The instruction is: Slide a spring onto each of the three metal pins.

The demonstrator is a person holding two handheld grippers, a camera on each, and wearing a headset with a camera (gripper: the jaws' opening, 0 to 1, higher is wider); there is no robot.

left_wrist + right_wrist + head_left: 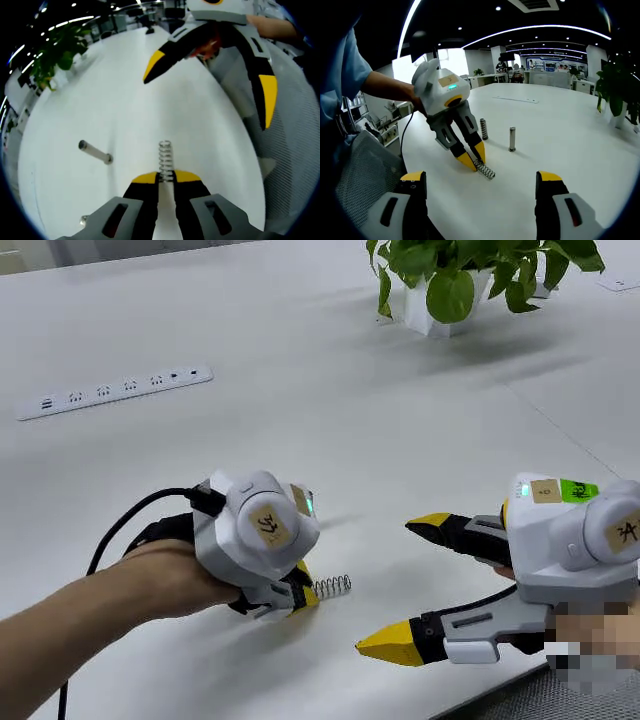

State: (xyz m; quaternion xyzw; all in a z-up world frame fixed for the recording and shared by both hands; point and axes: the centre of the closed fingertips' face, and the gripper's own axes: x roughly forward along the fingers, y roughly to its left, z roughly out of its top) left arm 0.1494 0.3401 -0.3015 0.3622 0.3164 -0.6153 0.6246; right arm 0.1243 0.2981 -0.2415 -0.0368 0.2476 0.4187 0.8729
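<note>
My left gripper (305, 595) rests low on the white table (330, 420), shut on one end of a small metal spring (331, 587) that sticks out toward the right. Its own view shows the spring (165, 155) between the shut yellow tips (165, 176). My right gripper (405, 585) faces it from the right, open with nothing between its fingers. In the right gripper view a bare upright pin (512, 139) stands behind the held spring (484, 170). To that pin's left, a second pin (483, 128) carries a spring. The bare pin (95, 152) is left of my left gripper.
A white power strip (115, 391) lies at the far left of the table. At the far right stands a potted plant (450, 280). The table's near edge runs just under my right gripper, with a mesh chair (360, 170) beside it.
</note>
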